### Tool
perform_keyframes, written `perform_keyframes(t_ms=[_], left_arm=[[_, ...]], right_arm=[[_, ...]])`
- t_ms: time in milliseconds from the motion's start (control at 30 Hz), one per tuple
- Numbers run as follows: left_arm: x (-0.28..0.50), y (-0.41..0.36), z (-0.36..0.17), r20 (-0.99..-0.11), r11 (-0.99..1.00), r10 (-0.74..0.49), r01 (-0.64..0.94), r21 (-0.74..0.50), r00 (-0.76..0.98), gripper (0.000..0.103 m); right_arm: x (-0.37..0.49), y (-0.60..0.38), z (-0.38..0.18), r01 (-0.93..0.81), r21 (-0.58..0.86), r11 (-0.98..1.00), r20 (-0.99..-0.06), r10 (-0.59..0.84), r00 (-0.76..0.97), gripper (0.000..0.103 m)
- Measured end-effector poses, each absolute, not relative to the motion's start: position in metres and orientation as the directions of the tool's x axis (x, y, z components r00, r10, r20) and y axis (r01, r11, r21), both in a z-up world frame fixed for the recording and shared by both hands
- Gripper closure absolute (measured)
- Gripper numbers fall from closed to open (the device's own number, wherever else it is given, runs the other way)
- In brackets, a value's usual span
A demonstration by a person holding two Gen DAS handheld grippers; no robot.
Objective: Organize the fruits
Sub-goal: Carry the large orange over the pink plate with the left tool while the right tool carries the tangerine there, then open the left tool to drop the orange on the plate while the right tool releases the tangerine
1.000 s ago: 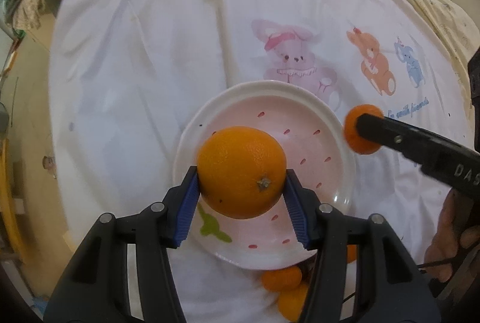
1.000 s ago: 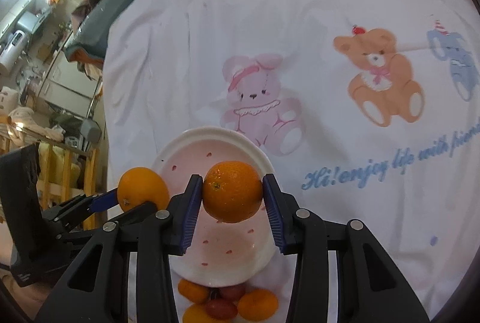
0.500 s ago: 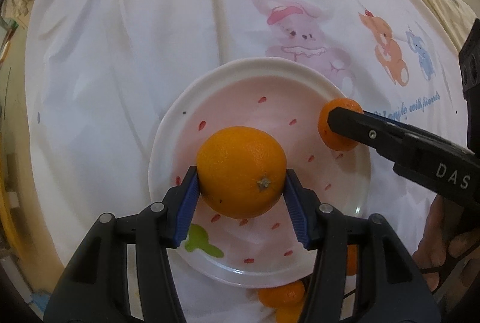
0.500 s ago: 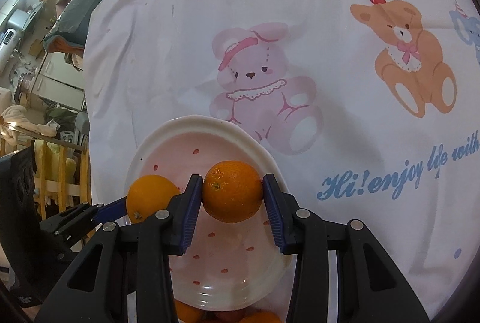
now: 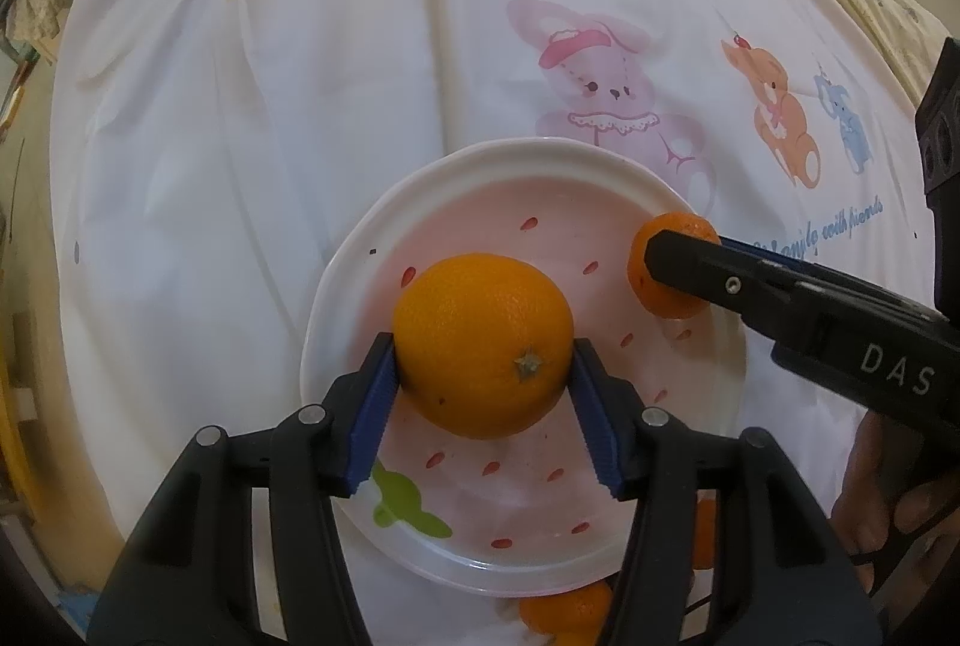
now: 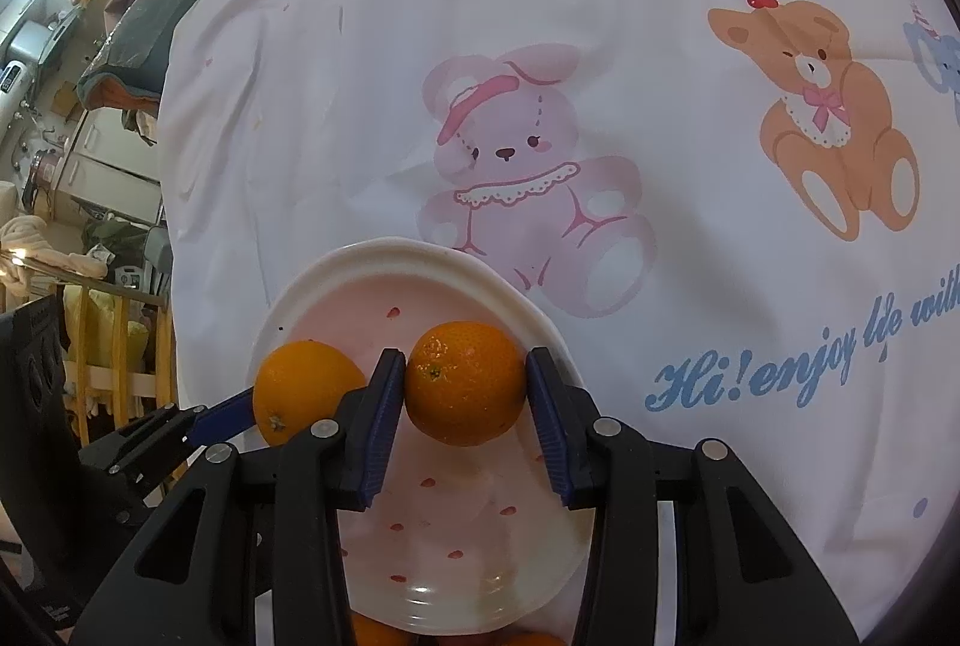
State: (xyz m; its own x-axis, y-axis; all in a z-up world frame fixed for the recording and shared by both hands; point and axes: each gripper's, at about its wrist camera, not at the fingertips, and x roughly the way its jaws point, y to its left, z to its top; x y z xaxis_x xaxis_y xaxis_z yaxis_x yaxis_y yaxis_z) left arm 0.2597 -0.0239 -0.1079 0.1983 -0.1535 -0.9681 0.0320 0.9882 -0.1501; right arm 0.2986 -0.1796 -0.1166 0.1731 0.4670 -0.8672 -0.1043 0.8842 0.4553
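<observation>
My left gripper (image 5: 483,352) is shut on a large orange (image 5: 483,343) and holds it over the middle of a pink strawberry-pattern plate (image 5: 462,166). My right gripper (image 6: 465,385) is shut on a smaller orange (image 6: 465,382) over the plate's right side (image 6: 366,256). The right gripper also shows in the left wrist view (image 5: 678,265) with its orange (image 5: 657,286). The left gripper's orange shows at the left of the right wrist view (image 6: 303,388).
The plate lies on a white cloth (image 5: 270,105) printed with a pink bunny (image 6: 516,178) and an orange bear (image 6: 828,117). More small oranges (image 5: 564,610) lie by the plate's near rim. Room clutter (image 6: 72,75) stands beyond the cloth's left edge.
Both grippers have moved forward with their oranges and now hang over the plate. The right gripper's orange has come in over the plate's right rim.
</observation>
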Motion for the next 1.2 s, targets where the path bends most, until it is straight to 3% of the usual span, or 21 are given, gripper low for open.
perform_keyframes(t_ms=[533, 600, 667, 867, 933, 1033, 1200], left_arm=[[0.260, -0.028, -0.107, -0.971, 0.991, -0.135, 0.053, -0.126, 0.199, 0.047], [0.260, -0.028, -0.105, -0.969, 0.992, -0.121, 0.056, -0.112, 0.214, 0.042], [0.260, -0.028, -0.100, -0.963, 0.990, -0.135, 0.063, -0.123, 0.233, 0.019], [0.260, -0.027, -0.094, -0.956, 0.991, -0.130, 0.072, -0.115, 0.264, 0.015], [0.260, -0.027, -0.090, -0.952, 0.991, -0.120, 0.085, -0.100, 0.283, 0.015], [0.260, -0.029, -0.087, -0.948, 0.991, -0.117, 0.097, -0.092, 0.294, 0.015], [0.256, -0.029, -0.077, -0.943, 0.990, -0.119, 0.105, -0.090, 0.312, 0.015]], right_arm=[[0.300, -0.176, -0.120, -0.108, 0.453, 0.885, -0.867, 0.466, 0.176, 0.057], [0.301, -0.178, -0.118, -0.107, 0.456, 0.883, -0.865, 0.469, 0.181, 0.057], [0.301, -0.181, -0.116, -0.104, 0.461, 0.881, -0.861, 0.472, 0.190, 0.057], [0.301, -0.189, -0.111, -0.087, 0.472, 0.877, -0.857, 0.480, 0.190, 0.056], [0.301, -0.191, -0.106, -0.094, 0.471, 0.877, -0.853, 0.480, 0.203, 0.052], [0.299, -0.192, -0.096, -0.107, 0.468, 0.877, -0.848, 0.480, 0.226, 0.032], [0.297, -0.195, -0.081, -0.125, 0.461, 0.879, -0.840, 0.477, 0.259, 0.027]])
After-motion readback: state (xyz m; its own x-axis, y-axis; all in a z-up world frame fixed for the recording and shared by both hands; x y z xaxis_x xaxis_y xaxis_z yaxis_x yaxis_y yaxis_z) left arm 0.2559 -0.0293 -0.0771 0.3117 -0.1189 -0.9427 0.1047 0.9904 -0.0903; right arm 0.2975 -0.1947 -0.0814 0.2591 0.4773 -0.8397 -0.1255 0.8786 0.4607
